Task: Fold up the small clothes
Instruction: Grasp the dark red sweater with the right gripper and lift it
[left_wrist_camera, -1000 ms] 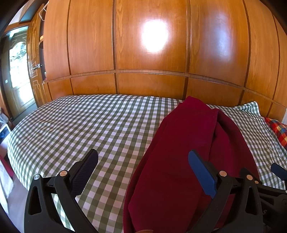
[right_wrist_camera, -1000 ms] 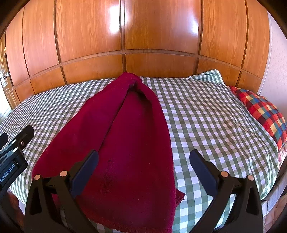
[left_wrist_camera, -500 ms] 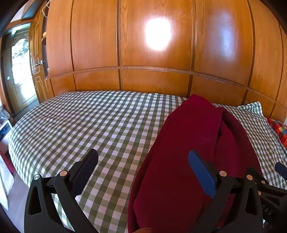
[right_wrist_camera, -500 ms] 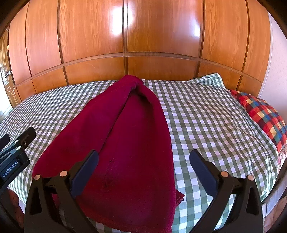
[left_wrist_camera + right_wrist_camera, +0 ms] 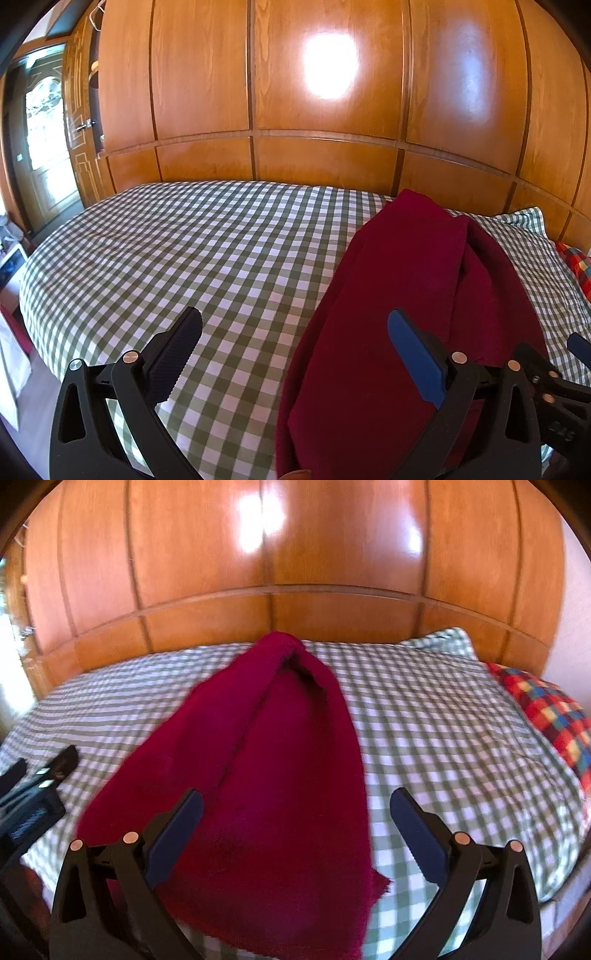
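A dark red cloth [image 5: 406, 306] [image 5: 280, 775] lies lengthwise on the green-and-white checked bed [image 5: 184, 251] [image 5: 436, 731], its far end bunched into a narrow fold near the wooden wall. My left gripper [image 5: 295, 343] is open above the cloth's left edge, with its right finger over the red fabric and its left finger over the bedsheet. My right gripper [image 5: 295, 819] is open over the near part of the cloth, holding nothing. The left gripper's body shows at the left edge of the right wrist view.
Glossy wooden panelling [image 5: 325, 110] [image 5: 295, 554] runs behind the bed. A checked pillow [image 5: 447, 642] and a red multicoloured pillow [image 5: 546, 716] lie at the right. A door [image 5: 44, 147] stands at the far left. The bed's near edge drops off below both grippers.
Both grippers have drawn slightly back and tilted up, so the cloth sits lower in view. The right wrist view is blurred from motion. Both stay open and the cloth has not moved.
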